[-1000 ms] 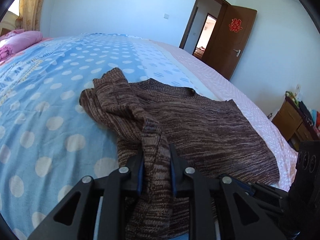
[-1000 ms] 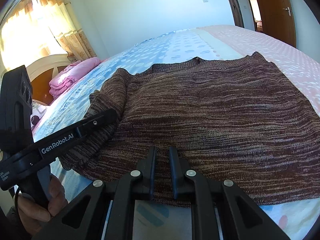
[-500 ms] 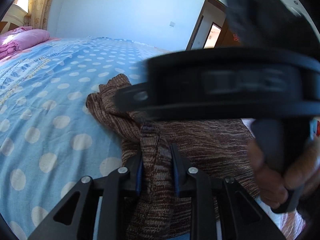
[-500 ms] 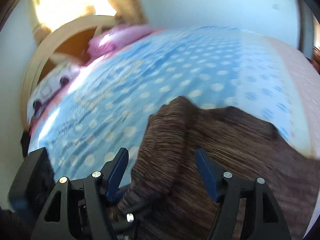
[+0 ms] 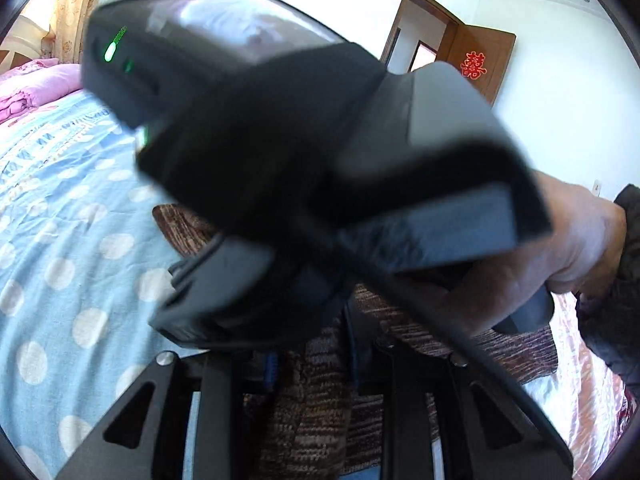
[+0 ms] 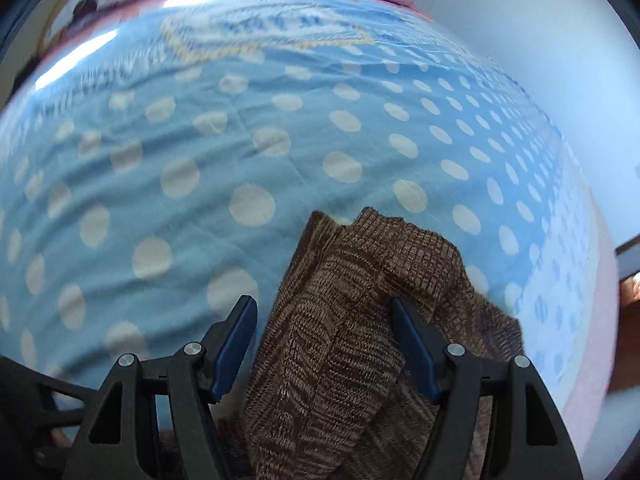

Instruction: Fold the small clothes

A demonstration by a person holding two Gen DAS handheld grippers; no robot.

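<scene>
Both claws are working the sweater: left claw pinching it, right claw straddling the sleeve, released, risking snagging the bedsheet on closing.

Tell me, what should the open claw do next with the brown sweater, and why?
Probably close the right claw on the sweater. Its jaws have just been opening and stand wide around a bunched fold without pressing it, while the left claw already pinches the sweater.

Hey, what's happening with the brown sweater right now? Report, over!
Left gripper clamped on a sweater fold. Right gripper open, jaws just widened, straddling the sleeve. Right gripper's body blocks most of the left view.
</scene>
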